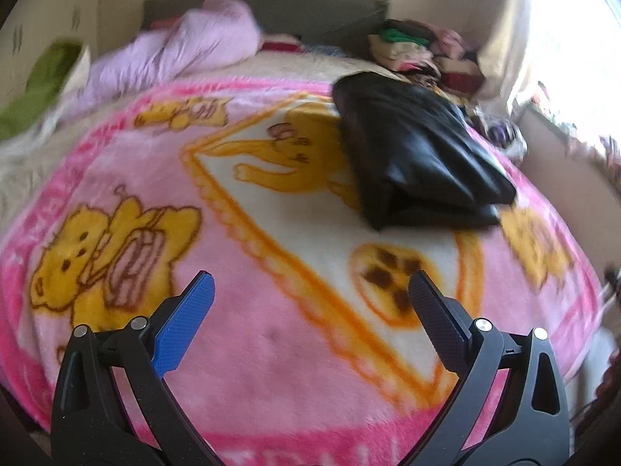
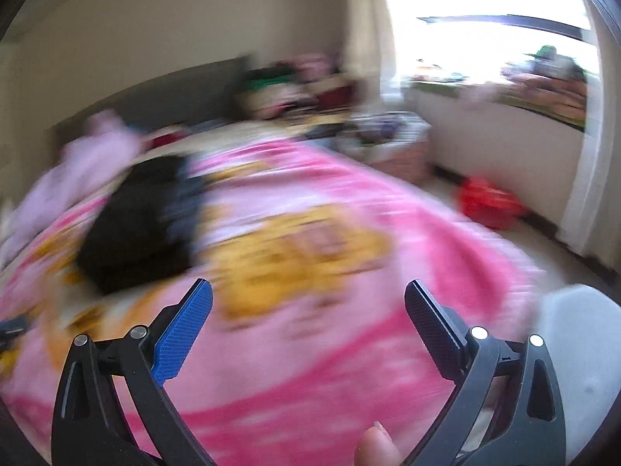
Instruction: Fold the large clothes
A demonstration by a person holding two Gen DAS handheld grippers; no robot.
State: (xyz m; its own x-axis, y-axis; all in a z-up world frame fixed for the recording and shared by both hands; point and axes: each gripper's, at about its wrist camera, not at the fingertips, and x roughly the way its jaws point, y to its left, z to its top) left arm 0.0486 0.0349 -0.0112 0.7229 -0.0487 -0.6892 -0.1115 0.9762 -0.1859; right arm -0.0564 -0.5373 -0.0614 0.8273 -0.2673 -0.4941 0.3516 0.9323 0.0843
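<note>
A black garment lies folded into a compact block on a pink cartoon-bear blanket that covers the bed. In the left wrist view it sits ahead and to the right of my left gripper, which is open and empty above the blanket. The right wrist view is motion-blurred. There the black garment lies ahead and to the left of my right gripper, which is open and empty over the blanket.
A lilac quilt is bunched at the head of the bed. A pile of mixed clothes lies at the far right corner. A green cloth is at the far left. A red object lies on the floor by the window wall.
</note>
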